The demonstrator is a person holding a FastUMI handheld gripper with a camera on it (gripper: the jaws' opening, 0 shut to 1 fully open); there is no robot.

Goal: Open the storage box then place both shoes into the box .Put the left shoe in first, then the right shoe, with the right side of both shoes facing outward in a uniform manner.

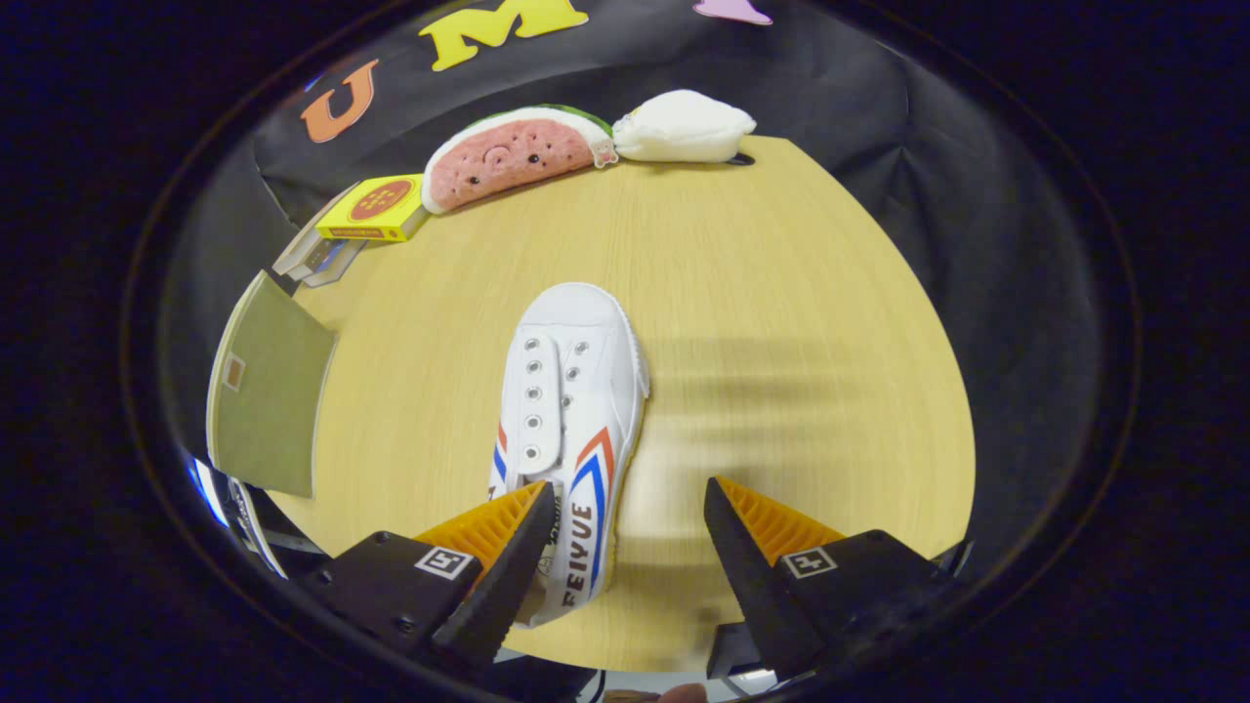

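Observation:
A white canvas shoe with red and blue side stripes lies on the wooden table, toe pointing away from me. My gripper hangs open just above its heel end. The left finger overlaps the shoe's heel, and the right finger stands off to the shoe's right over bare table, so the heel lies partly between them. Nothing is pressed by the fingers. To the left of the shoe stands a greenish panel, apparently the storage box's open lid.
Along the table's far side lie a yellow card box, a watermelon-slice plush and a white plush. A clear plastic piece sits by the yellow box. The table's right half is bare wood.

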